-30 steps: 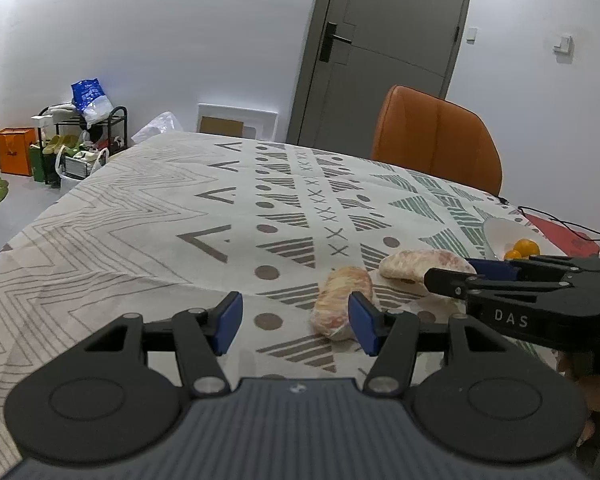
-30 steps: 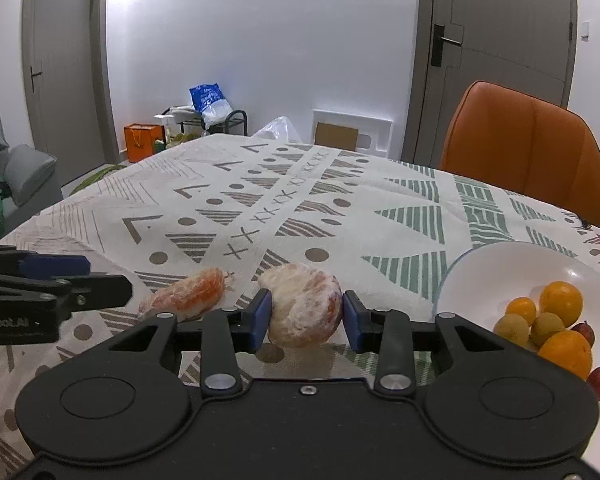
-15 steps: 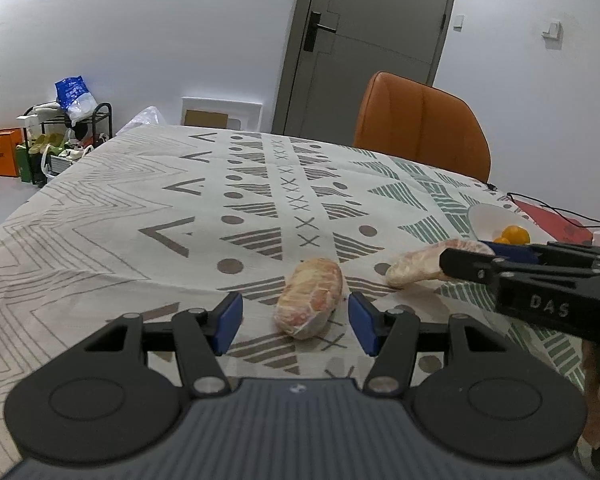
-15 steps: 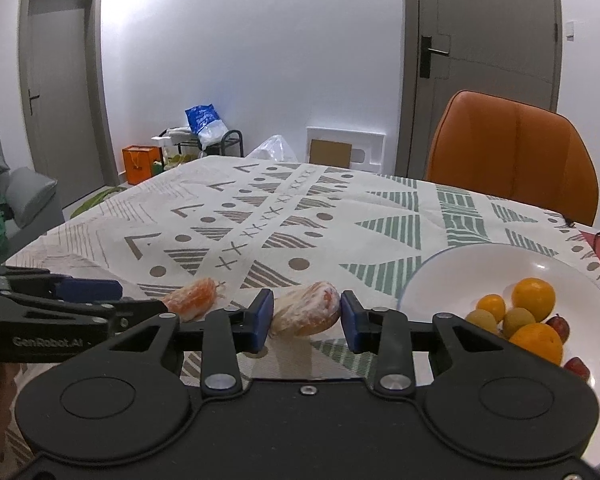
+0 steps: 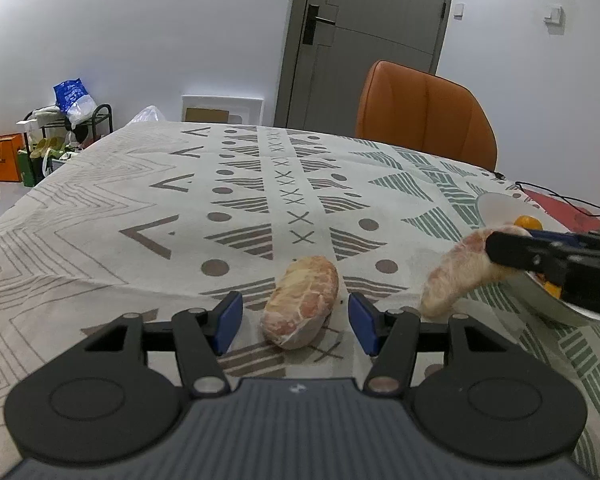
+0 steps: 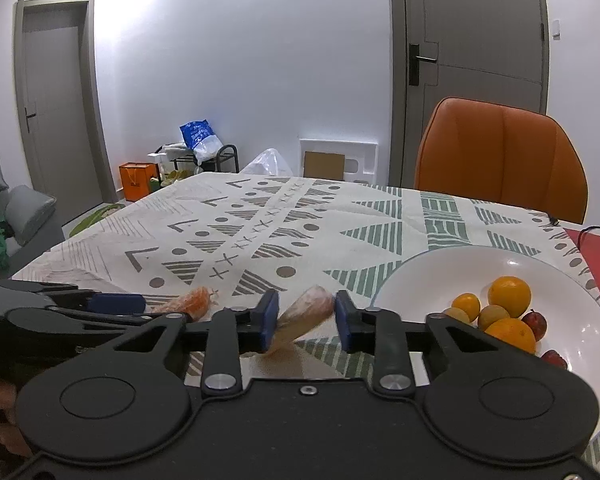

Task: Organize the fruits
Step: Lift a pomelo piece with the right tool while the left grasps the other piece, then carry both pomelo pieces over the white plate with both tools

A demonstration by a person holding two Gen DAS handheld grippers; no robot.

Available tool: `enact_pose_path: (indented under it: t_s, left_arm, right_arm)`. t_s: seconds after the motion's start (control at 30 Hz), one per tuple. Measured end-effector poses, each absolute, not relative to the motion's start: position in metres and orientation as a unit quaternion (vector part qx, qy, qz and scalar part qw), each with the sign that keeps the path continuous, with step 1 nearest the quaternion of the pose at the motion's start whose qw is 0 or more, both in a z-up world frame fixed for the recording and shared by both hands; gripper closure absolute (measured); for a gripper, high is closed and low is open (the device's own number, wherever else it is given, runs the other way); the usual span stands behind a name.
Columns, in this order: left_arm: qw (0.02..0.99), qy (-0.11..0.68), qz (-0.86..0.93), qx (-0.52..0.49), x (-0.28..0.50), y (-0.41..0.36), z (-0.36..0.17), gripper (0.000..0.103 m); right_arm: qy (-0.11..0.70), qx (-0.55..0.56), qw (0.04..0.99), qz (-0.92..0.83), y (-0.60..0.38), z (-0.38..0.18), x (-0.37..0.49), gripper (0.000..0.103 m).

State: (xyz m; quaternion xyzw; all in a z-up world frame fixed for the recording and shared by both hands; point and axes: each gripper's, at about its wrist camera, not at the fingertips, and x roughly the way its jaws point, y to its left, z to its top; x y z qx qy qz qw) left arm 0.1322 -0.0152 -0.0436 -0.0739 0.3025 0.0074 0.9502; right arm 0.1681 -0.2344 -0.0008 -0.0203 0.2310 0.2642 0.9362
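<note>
As the right gripper [image 6: 306,322] is closing its blue-padded fingers [image 6: 269,320] further around a peeled citrus segment [image 6: 306,316], that piece is tilting between the pads and riding clear of the patterned cloth on the bench [image 5: 140,208], where a second ago it was lying flat with the fingers only bracketing it. From the left wrist view the same segment is seen hanging from the black fingers at the right edge, just in front of the white plate [image 6: 440,268], so the pick appears made and the carry to the plate looks like the next step. The left gripper [image 5: 296,322] is meanwhile holding its fingers parted on either side of the second segment [image 5: 300,302], which a second ago was lying ahead of the right-hand pad and is now centred in the gap, untouched by either pad and resting on the cloth. Both pieces are showing pale, dry-looking membrane with pink-orange flesh beneath, soft enough that a hard squeeze would likely burst them. On the plate, oranges [image 6: 509,291], smaller yellowish fruit and dark red fruit are already sitting together near the rim, suggesting the sorting is partly done, with these two segments left to go.
</note>
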Motion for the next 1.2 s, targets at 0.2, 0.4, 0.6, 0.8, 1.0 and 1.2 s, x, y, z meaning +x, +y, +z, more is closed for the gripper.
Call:
enact_pose_path:
  t_s: [0.2, 0.4, 0.6, 0.8, 1.0, 1.2]
  left_arm:
    - [0.950, 0.303, 0.007, -0.078, 0.132, -0.015, -0.043, 0.067]
    - [0.952, 0.296, 0.006, -0.077, 0.127, -0.018, -0.037, 0.068]
    - [0.957, 0.281, -0.004, -0.074, 0.121, -0.022, -0.024, 0.068]
    - [0.961, 0.267, -0.012, -0.069, 0.119, -0.031, -0.013, 0.068]
    - [0.963, 0.262, -0.022, -0.065, 0.120, -0.039, -0.008, 0.068]
    - [0.964, 0.257, -0.033, -0.061, 0.121, -0.048, -0.003, 0.068]
  right_arm:
    - [0.228, -0.014, 0.935, 0.270, -0.237, 0.000, 0.167, 0.084]
    - [0.226, -0.006, 0.935, 0.272, -0.240, 0.001, 0.165, 0.085]
    - [0.217, -0.002, 0.938, 0.272, -0.244, 0.007, 0.161, 0.088]
    - [0.212, -0.001, 0.939, 0.270, -0.250, 0.011, 0.158, 0.088]
    - [0.206, 0.007, 0.944, 0.257, -0.263, 0.013, 0.156, 0.088]
    - [0.197, 0.016, 0.950, 0.240, -0.280, 0.018, 0.154, 0.088]
